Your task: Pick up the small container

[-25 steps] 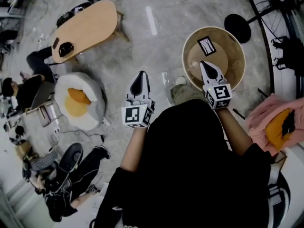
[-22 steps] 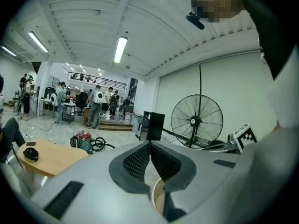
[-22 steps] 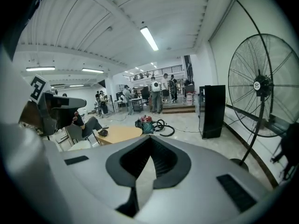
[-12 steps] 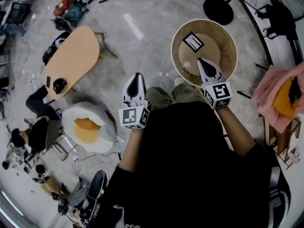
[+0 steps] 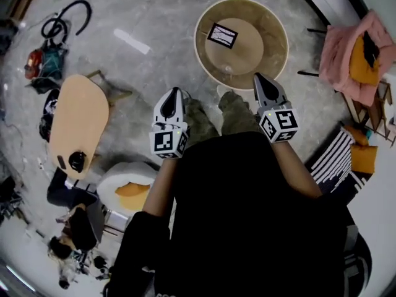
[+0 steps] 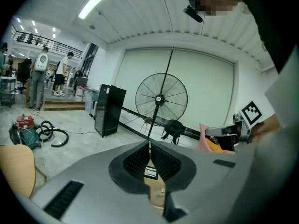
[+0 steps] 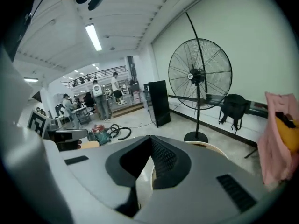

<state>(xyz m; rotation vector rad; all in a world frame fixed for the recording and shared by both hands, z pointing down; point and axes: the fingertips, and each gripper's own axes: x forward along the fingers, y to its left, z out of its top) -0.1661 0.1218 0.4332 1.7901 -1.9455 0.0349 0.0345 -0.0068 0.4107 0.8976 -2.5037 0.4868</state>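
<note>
Alignment changed: round tan wooden tabletop (image 5: 272, 42), off to the right a second before, was centred ahead. Small clear container (image 5: 228, 70) was seen near its front rim, judged reachable. Left tool (image 5: 175, 93) and right tool (image 5: 260, 79) were pressed together, empty.

Round wood table (image 5: 277, 25) w/ raised rim – b/w card (image 5: 222, 35) nr centre, sm. container (image 5: 228, 70) nr its front edge.

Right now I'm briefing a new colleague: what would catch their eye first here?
A round tan table with a raised rim sits top centre in the head view, a black-and-white marker card on it. The left gripper and right gripper point toward it, jaws shut and empty. A tall black pedestal fan stands beyond.
</note>
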